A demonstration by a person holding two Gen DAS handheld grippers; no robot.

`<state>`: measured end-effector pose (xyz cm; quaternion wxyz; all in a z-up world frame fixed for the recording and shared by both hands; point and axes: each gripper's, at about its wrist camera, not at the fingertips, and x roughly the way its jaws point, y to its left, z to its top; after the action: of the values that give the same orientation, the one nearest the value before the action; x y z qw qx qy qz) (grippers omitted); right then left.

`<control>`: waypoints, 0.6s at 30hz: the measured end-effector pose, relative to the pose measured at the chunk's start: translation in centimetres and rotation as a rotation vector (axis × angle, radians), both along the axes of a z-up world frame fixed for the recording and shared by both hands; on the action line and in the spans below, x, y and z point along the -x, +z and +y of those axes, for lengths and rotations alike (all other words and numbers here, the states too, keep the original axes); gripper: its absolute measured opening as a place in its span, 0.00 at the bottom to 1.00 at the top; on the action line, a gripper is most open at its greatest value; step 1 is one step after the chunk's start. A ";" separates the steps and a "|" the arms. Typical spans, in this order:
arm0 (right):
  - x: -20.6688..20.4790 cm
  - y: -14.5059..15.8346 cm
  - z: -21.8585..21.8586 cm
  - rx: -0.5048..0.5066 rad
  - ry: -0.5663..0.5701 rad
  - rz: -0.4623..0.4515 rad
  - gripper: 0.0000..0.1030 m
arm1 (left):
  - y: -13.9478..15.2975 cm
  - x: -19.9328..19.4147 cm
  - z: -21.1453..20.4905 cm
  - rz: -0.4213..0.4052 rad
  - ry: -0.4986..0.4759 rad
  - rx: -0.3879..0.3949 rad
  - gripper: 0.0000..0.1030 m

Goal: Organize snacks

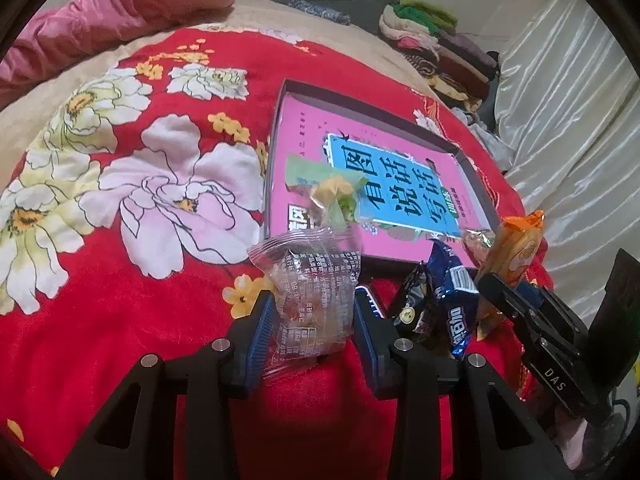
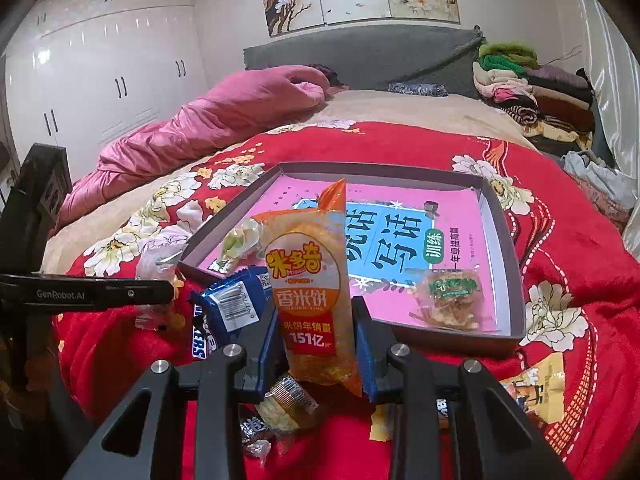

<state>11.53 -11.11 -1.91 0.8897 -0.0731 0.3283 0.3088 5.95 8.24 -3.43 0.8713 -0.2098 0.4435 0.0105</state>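
My left gripper (image 1: 314,312) is shut on a clear snack packet (image 1: 310,280), held upright just short of the box. My right gripper (image 2: 318,340) is shut on an orange rice-cracker packet (image 2: 312,292), also upright; the packet shows in the left wrist view (image 1: 514,252) too. The shallow grey box (image 2: 516,280) with a pink and blue lining lies on the red floral blanket (image 1: 120,320). Inside it are a green-wrapped snack (image 1: 336,194) and a clear packet of brown snack (image 2: 452,300). Blue and dark snack bars (image 1: 440,296) lie on the blanket between the grippers.
More packets lie under and beside my right gripper: a yellow one (image 2: 540,388) at the right and a small clear one (image 2: 286,400). A pink duvet (image 2: 208,120) and a stack of folded clothes (image 2: 532,88) sit at the head of the bed.
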 end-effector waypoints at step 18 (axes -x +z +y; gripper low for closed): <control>-0.3 1.3 -1.1 -0.052 -0.029 -0.028 0.33 | 2.5 0.6 -0.3 -0.055 0.006 -0.044 0.39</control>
<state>11.88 -12.23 -0.65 0.9003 -0.0496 0.3086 0.3030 5.32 7.93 -0.93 0.8875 -0.1920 0.4185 0.0171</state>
